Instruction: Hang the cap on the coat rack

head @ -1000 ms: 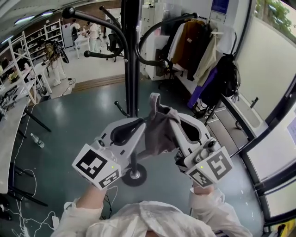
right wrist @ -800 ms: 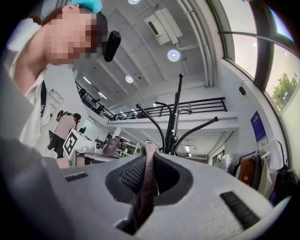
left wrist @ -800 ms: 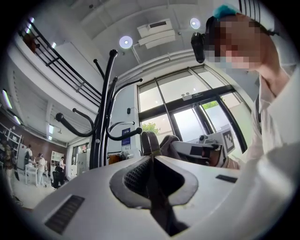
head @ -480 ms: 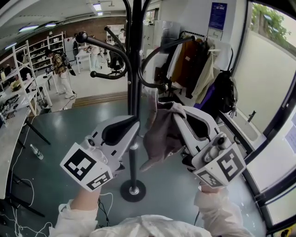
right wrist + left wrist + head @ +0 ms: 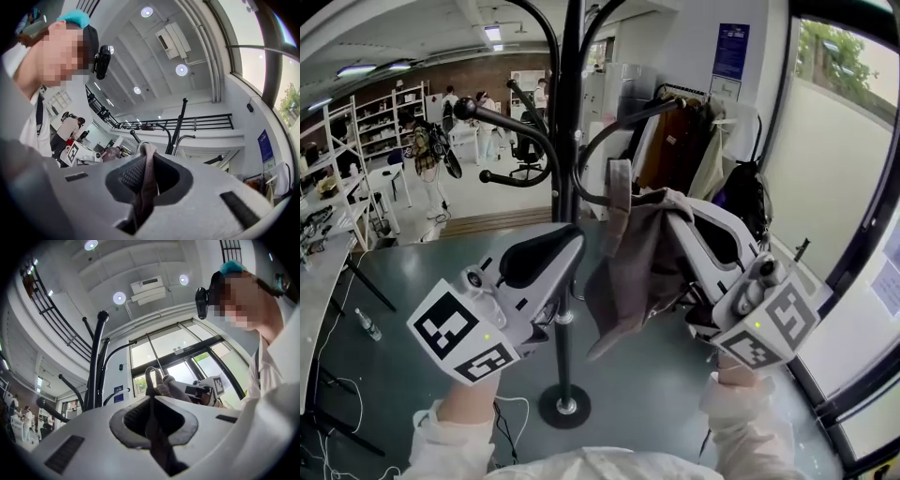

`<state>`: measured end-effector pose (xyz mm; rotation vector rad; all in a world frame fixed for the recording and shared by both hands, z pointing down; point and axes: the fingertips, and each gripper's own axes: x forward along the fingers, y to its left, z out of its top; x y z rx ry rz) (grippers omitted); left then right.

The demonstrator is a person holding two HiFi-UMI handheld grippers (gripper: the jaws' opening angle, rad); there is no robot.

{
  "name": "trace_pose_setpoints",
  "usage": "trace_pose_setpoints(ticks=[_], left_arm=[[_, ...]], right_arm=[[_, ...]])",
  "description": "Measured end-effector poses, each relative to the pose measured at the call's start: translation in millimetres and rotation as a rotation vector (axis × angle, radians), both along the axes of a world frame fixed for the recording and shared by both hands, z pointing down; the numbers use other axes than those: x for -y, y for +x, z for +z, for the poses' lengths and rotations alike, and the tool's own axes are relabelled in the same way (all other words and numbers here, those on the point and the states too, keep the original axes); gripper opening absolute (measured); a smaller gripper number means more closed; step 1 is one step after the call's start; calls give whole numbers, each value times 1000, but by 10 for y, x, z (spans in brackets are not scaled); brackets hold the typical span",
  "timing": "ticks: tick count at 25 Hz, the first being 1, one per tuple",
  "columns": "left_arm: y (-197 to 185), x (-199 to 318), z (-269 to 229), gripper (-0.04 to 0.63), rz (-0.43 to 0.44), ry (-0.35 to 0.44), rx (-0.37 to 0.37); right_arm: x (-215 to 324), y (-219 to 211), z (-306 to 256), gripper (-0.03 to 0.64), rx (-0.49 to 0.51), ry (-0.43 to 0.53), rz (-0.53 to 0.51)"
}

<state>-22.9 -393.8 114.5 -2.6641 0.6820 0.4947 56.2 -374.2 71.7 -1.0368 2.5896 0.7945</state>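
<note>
A grey-brown cap (image 5: pixel 630 272) hangs between my two grippers, right in front of the black coat rack pole (image 5: pixel 569 141). My left gripper (image 5: pixel 577 242) is shut on the cap's left edge, and the cloth (image 5: pixel 152 427) is pinched between its jaws. My right gripper (image 5: pixel 673 214) is shut on the right edge, with the fabric (image 5: pixel 144 183) clamped in it. The cap's strap loop (image 5: pixel 619 187) stands up next to a curved rack hook (image 5: pixel 609 141). The same loop (image 5: pixel 151 377) shows in the left gripper view, beside the rack (image 5: pixel 96 362). Both grippers point upward.
Other hooks (image 5: pixel 502 108) curve out to the rack's left, and its round base (image 5: pixel 562 405) sits on the floor below. A garment rail with coats (image 5: pixel 689 136) stands behind to the right, a glass wall (image 5: pixel 853 187) beyond it. Shelves and people (image 5: pixel 431 155) are far left.
Both grippers have lifted the cap upward along the pole. Its strap loop is now level with the curved hook instead of below it.
</note>
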Motion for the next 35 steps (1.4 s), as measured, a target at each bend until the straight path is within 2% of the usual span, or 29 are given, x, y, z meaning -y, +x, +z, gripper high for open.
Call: trace_pose_setpoints(ticks=[5, 10, 14, 21, 28, 35], left_arm=[[77, -18, -190, 32, 4, 55, 11], [205, 17, -299, 32, 48, 69, 34], [256, 6, -448, 32, 79, 58, -7], [338, 76, -666, 32, 96, 89, -40], [437, 257, -858, 32, 86, 80, -78], [572, 253, -942, 32, 138, 84, -82]], right_arm=[[-27, 119, -113, 17, -33, 50, 59], [-29, 260, -312, 17, -46, 118, 137], [-19, 328, -426, 17, -72, 153, 183], [230, 462, -562, 17, -90, 163, 247], [438, 622, -743, 17, -119, 170, 303], [618, 561, -856, 17, -96, 135, 273]])
